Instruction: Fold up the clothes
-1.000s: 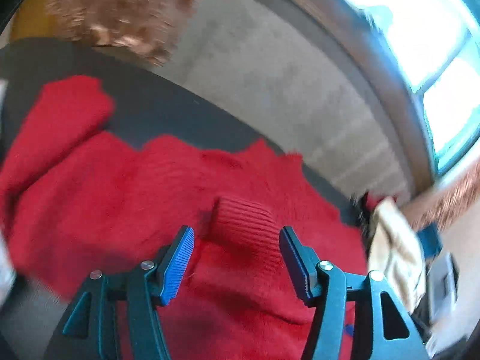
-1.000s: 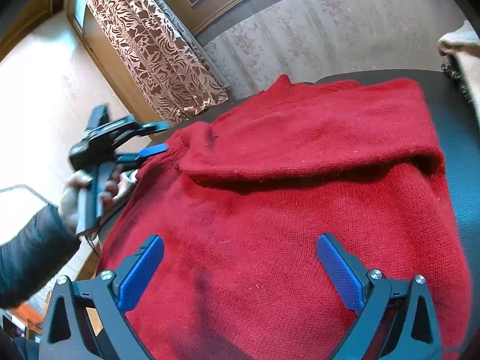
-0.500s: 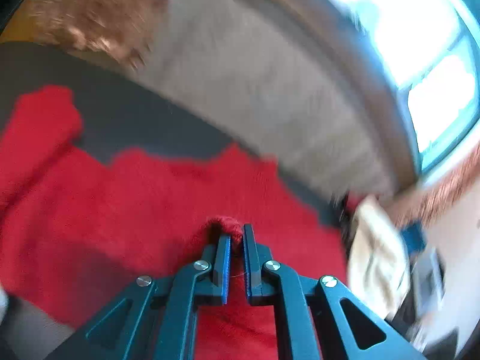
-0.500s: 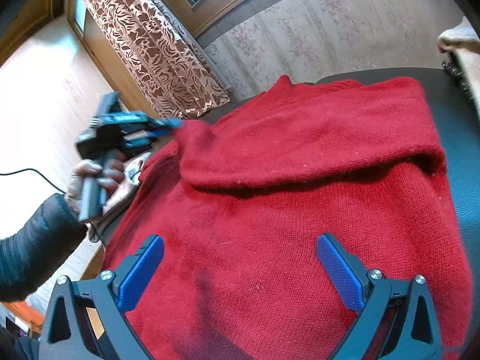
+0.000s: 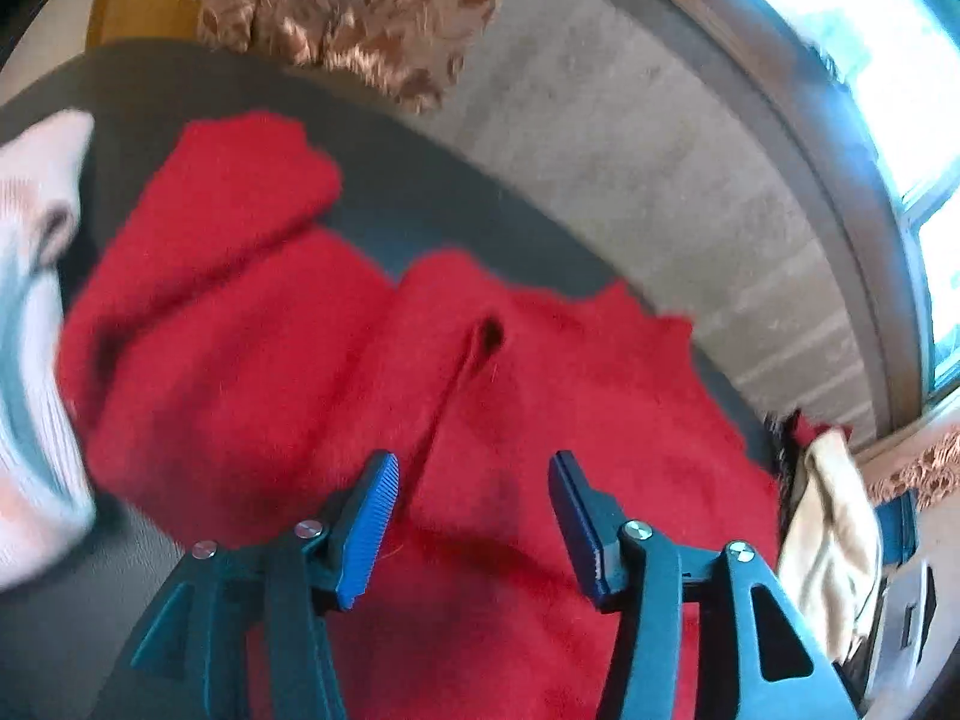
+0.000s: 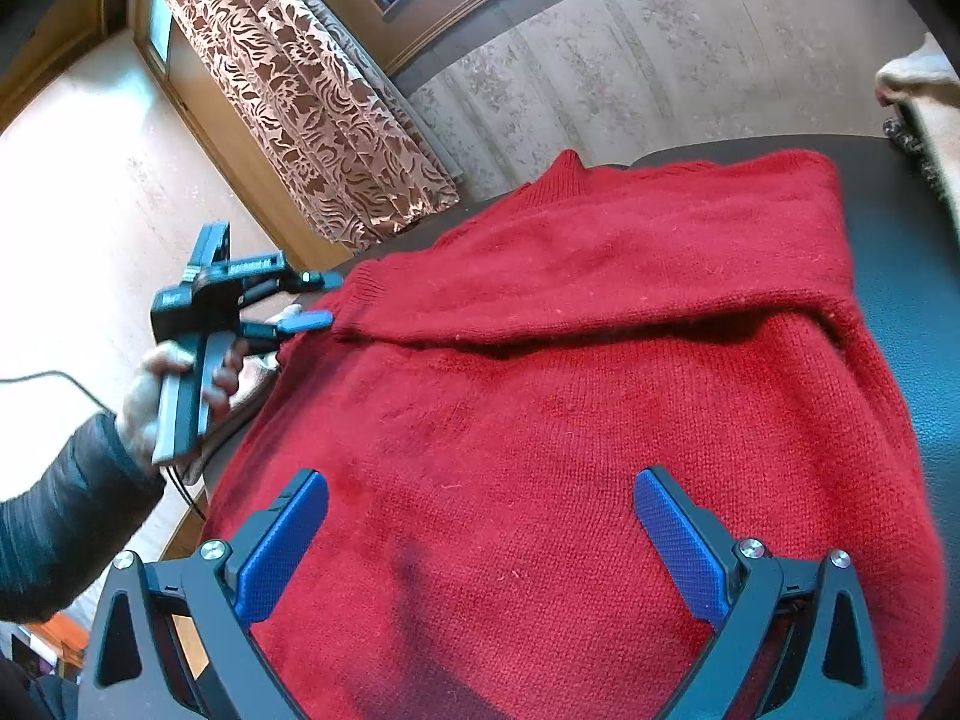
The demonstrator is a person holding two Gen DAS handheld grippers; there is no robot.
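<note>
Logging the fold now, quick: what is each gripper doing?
Left gripper: open, holding nothing, over the red sweater.
Right gripper: open, holding nothing, above the sweater.

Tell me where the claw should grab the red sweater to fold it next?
Probably the ribbed cuff of the sleeve folded across the red sweater. It is a free edge at the sweater's side, just in front of the open left claw, so come in from that side.
</note>
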